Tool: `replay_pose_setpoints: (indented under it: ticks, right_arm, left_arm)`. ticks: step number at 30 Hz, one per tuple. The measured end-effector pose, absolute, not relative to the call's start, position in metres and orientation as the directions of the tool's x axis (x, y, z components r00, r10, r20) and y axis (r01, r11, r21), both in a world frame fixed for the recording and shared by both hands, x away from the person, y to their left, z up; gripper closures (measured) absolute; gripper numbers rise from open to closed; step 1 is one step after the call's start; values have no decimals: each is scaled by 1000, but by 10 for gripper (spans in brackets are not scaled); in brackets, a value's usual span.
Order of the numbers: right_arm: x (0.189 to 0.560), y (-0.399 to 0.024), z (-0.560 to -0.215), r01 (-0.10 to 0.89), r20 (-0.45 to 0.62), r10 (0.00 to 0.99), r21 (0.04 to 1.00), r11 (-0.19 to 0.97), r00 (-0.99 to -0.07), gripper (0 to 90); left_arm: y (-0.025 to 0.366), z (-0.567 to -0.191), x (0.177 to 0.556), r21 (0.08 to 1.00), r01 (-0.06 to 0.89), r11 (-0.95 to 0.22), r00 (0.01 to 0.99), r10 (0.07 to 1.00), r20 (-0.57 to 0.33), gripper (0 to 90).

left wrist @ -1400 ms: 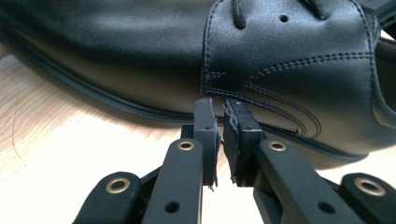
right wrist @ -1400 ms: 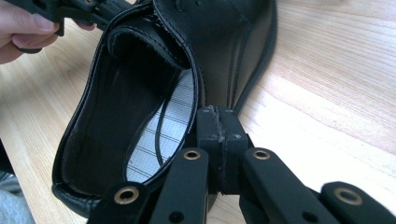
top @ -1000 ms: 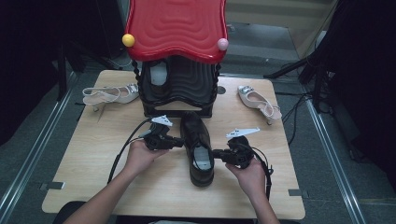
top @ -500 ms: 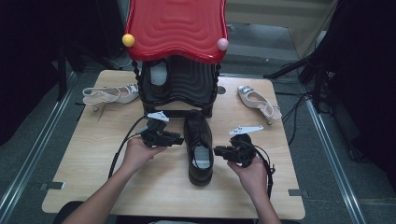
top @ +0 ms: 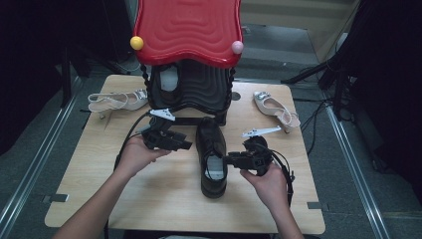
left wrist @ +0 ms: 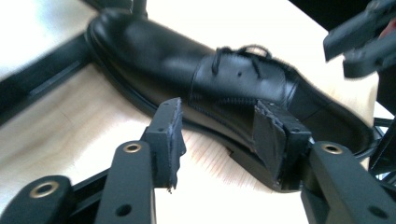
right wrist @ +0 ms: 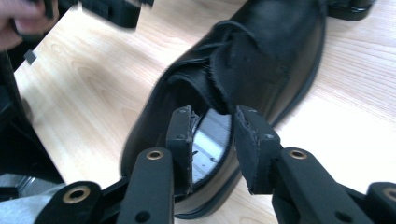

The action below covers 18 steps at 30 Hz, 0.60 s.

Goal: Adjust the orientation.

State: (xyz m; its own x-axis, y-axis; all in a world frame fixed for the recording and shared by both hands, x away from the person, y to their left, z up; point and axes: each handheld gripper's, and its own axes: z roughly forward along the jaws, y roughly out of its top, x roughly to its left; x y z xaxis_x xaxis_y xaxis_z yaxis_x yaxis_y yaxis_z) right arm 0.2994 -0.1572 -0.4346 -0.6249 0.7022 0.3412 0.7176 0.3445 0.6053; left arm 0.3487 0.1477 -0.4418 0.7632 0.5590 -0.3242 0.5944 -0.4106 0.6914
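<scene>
**Black shoe released on the surface, both sets of fingers apart**

The black dress shoe (top: 211,159) lay flat on the wooden surface (top: 164,199), between the left gripper (top: 185,145) and the right gripper (top: 230,159), toe toward the shoe rack (top: 191,89). Both grippers' fingers had just been opening. The left fingers (left wrist: 170,135) stood apart just short of the shoe's side, touching nothing. The right fingers (right wrist: 182,140) were parted over the heel collar, pads not pressing.

The shoe looked moderately heavy for its size, with a stiff sole and heel counter but a softer, creasing upper and smooth polished leather that could slip. The firm collar rim at the heel, or the sole edge at mid-length, seemed the safest hold.

Counted: one black shoe, two pale heeled sandals, one beyond the left fingers (top: 117,101) and one beyond the right (top: 276,107), and one rack with a red top.
</scene>
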Motion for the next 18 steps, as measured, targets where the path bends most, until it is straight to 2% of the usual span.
replay_pose_setpoints:
  ticks: [4,8,12,18]
  right_arm:
    - [300,-147,-431,717,348,683,587,374,-642,700]
    - [301,-132,-429,739,366,682,548,392,-633,699]
    - [303,-120,-431,746,366,683,529,406,-632,681]
    - [307,-102,-439,758,370,684,488,433,-629,632]
  left_arm:
    - [154,-426,353,709,583,-395,770,547,-329,727]
    - [159,-412,359,719,576,-389,774,541,-328,839]
    - [163,-402,363,728,567,-386,777,543,-317,895]
    - [169,-387,370,737,560,-379,773,559,-300,893]
